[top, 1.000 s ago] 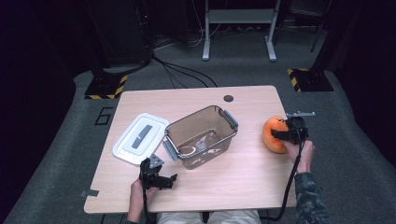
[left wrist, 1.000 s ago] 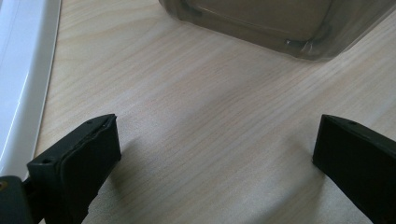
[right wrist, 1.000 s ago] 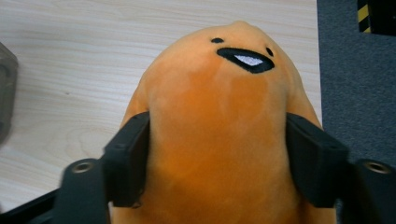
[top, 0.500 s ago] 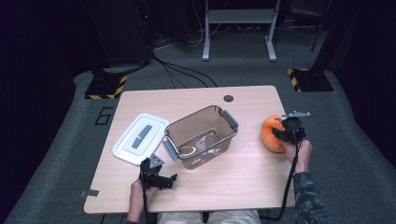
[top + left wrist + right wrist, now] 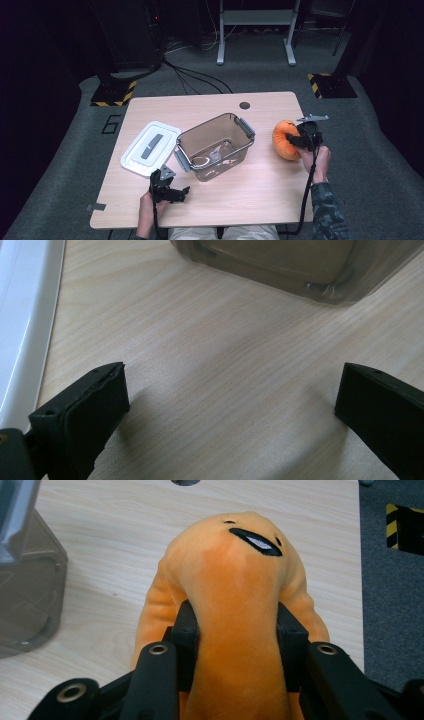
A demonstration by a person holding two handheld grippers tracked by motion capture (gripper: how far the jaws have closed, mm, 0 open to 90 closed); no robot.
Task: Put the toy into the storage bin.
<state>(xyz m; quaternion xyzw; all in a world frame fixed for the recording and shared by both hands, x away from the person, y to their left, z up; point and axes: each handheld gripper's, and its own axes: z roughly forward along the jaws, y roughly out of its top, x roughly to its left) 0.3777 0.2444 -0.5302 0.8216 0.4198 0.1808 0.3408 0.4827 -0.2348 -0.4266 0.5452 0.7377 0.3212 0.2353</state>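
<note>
An orange plush toy [image 5: 283, 140] with a stitched face [image 5: 250, 536] sits near the table's right edge. My right gripper [image 5: 294, 140] is shut on it. Its jaws have just been closing, and the pads now squeeze the soft body [image 5: 235, 580] from both sides. A clear brown plastic bin [image 5: 186, 141] with grey handles stands at mid-table, with small items on its bottom. Its white lid [image 5: 150, 148] lies flat to the left of it. My left gripper [image 5: 174, 186] rests near the front edge, just below the bin. It is open, with bare wood between its jaws [image 5: 232, 400].
The wooden table [image 5: 240, 200] has a round cable hole [image 5: 244, 105] at the back. Bare wood runs along the front and between bin and toy. Grey carpet surrounds the table, with yellow-black marked stand bases [image 5: 330, 85] and a metal frame [image 5: 255, 30] behind.
My right gripper and the plush toy have shifted a little to the left, toward the bin. The left gripper has stayed where it was.
</note>
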